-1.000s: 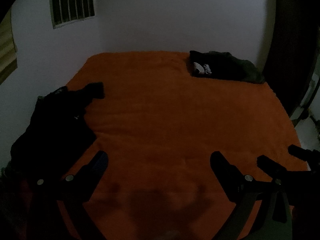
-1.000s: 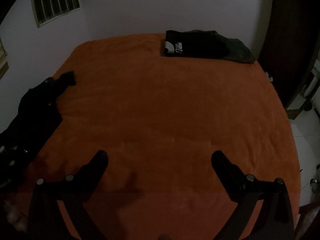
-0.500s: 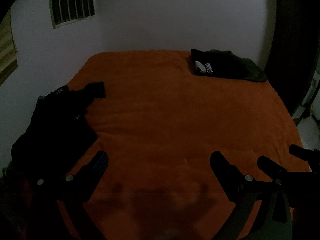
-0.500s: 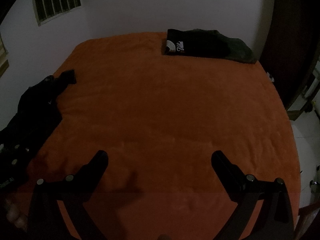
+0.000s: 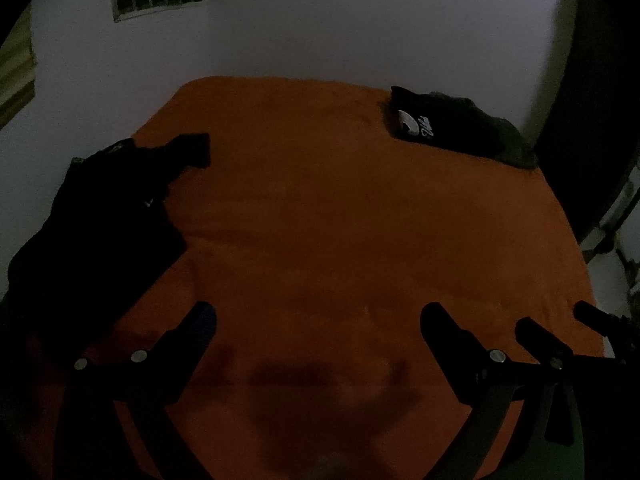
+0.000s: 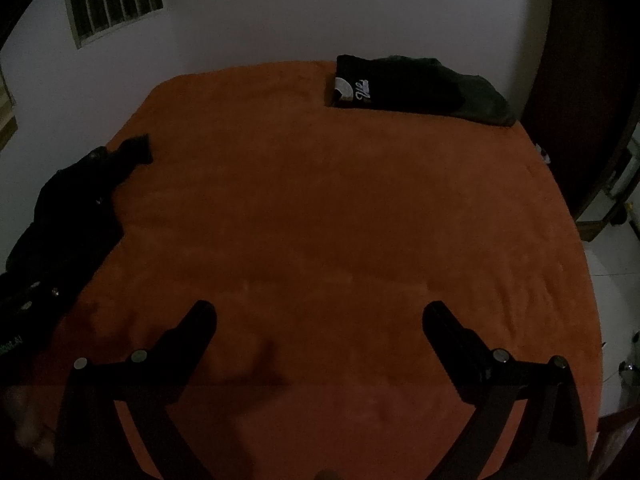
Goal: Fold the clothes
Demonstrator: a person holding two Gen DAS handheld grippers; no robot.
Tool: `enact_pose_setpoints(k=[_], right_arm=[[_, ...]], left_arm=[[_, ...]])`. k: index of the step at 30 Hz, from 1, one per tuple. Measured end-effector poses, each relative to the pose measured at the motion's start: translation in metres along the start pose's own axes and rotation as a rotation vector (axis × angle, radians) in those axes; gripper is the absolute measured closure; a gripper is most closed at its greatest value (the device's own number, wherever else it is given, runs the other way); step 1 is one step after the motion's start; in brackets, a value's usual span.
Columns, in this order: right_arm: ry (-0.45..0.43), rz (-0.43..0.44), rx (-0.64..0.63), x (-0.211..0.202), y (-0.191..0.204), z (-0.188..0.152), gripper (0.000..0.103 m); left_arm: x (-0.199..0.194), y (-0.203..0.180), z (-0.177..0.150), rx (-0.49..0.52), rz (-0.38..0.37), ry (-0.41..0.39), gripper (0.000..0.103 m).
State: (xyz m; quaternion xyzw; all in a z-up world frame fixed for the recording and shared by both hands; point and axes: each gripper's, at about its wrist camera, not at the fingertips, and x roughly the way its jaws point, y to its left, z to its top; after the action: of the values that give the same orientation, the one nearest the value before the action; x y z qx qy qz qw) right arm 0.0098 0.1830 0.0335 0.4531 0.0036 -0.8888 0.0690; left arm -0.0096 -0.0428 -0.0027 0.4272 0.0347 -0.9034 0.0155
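Orange bed [image 6: 320,220]: folded stack [image 6: 416,88] parked far corner, unfolded black garment [image 5: 100,216] left; left gripper [image 5: 318,316] and right gripper [image 6: 320,312] spread wide, empty, ready.

Black garment heap [image 5: 100,216] cut by left edge; folds lost in gloom. Folded shirt's print [image 6: 356,90] unreadable.
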Motion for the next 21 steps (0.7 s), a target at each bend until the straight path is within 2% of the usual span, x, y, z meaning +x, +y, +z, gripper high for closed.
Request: enact_pose_setpoints(k=[6, 12, 17, 21], right_arm=[[0.070, -0.002, -0.003, 0.006, -0.002, -0.001, 0.000], [0.088, -0.003, -0.023, 0.007, 0.001, -0.003, 0.000], [0.015, 0.009, -0.030, 0.006, -0.002, -0.005, 0.000], [-0.018, 0.021, -0.033, 0.005, -0.003, -0.009, 0.000]], left_arm=[[0.000, 0.001, -0.005, 0.012, 0.002, -0.011, 0.001], [0.003, 0.004, -0.005, 0.011, -0.012, -0.002, 0.001], [0.004, 0.007, -0.002, -0.007, -0.012, 0.007, 0.001], [0.005, 0.009, -0.001, -0.010, -0.059, 0.007, 0.001]])
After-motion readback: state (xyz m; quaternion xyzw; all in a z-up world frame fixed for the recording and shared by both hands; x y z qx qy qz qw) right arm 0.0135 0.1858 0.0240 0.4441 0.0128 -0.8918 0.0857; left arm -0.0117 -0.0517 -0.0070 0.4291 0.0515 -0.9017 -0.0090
